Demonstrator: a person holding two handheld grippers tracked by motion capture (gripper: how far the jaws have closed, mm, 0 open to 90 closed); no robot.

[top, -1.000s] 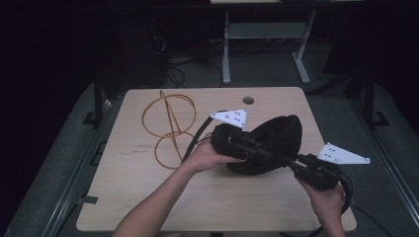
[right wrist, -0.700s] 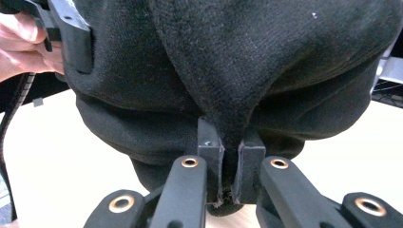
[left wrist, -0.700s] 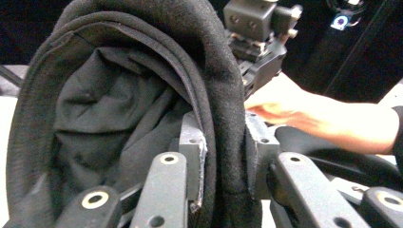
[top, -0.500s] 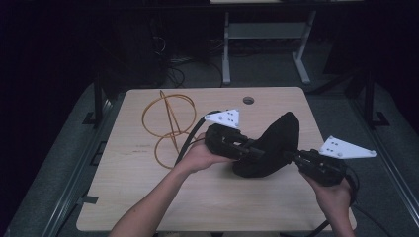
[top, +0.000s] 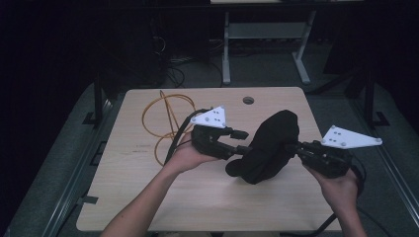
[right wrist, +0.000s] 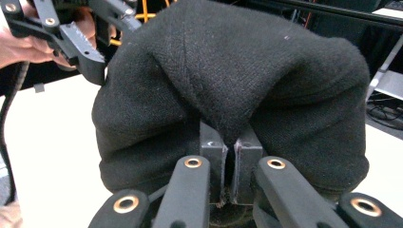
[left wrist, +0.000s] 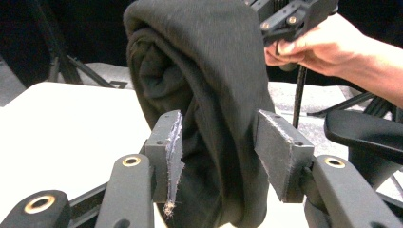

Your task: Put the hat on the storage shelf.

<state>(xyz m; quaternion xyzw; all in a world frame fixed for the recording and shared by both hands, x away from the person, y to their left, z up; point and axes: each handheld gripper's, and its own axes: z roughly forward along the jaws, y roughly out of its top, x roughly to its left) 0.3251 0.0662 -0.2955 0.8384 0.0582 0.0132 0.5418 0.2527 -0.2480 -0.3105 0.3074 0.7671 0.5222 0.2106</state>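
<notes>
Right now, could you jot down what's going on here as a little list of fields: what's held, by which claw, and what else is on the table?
held thing: black knit cloth, bunched, raised above the table
right gripper: shut on a fold of the cloth
left gripper: jaws have just been opening; cloth between them, pads apart from it
also on table: orange cord, looped, far left
table detail: round hole near far edge

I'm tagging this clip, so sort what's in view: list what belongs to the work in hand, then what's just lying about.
In the job:
- black cloth, lifted off the table
- right gripper, shut on a fold of it
- left gripper, jaws just opened, cloth between them, pads off it

Lying about:
- orange cable, coiled on the table at the far left
</notes>
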